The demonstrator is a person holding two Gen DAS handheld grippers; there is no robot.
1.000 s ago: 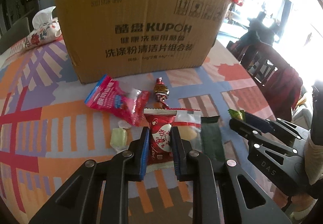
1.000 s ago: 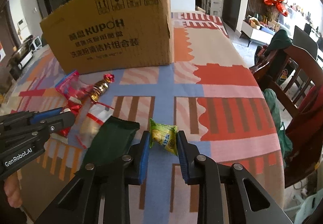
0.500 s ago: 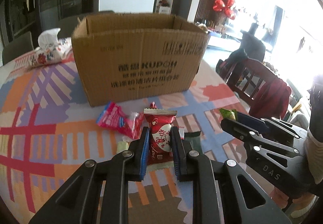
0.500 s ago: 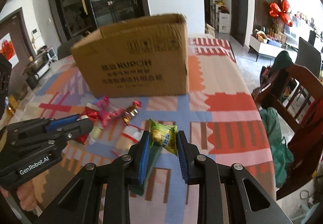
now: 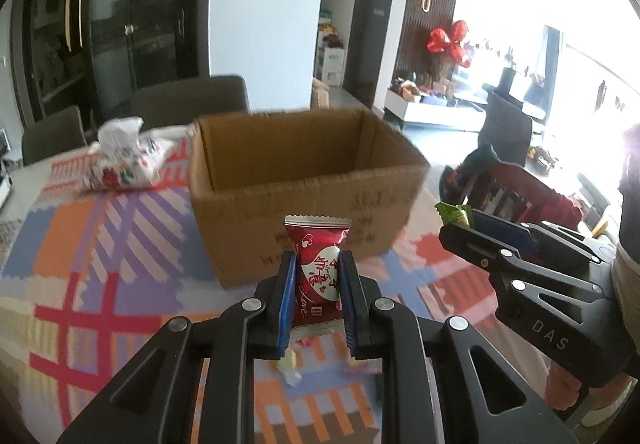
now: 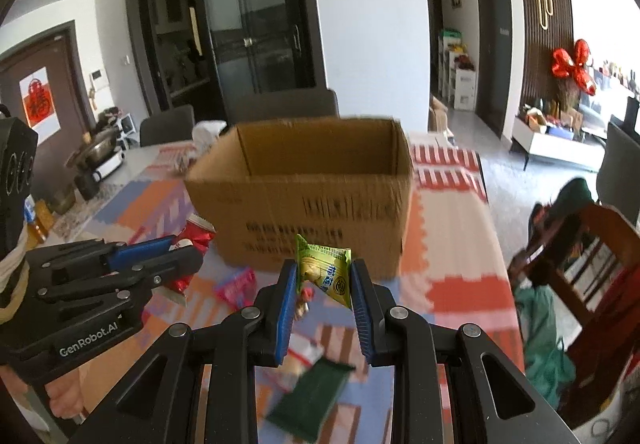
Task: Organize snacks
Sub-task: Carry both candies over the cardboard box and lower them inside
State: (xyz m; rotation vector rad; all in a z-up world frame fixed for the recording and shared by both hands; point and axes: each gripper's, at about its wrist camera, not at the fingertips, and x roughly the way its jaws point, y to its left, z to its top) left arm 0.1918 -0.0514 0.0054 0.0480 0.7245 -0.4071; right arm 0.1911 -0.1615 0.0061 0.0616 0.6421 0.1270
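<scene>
My left gripper point(image 5: 316, 264) is shut on a red heart-print snack packet point(image 5: 318, 264) and holds it up in front of the open cardboard box point(image 5: 304, 196). My right gripper point(image 6: 324, 276) is shut on a green snack packet point(image 6: 326, 270), raised in front of the same box point(image 6: 304, 196). The right gripper also shows at the right of the left wrist view point(image 5: 456, 222), and the left gripper at the left of the right wrist view point(image 6: 188, 254). The box's inside looks empty as far as I can see.
Loose snacks lie below on the patterned tablecloth point(image 5: 100, 244): a dark green packet point(image 6: 312, 392), a pink packet point(image 6: 236, 284), a small wrapped candy point(image 5: 290, 364). A tissue pack point(image 5: 128, 156) sits left of the box. A wooden chair point(image 6: 588, 276) stands at the right.
Both grippers have risen with their packets from table height to the level of the box's rim, so the box's open top now shows. The other snacks stay on the table.
</scene>
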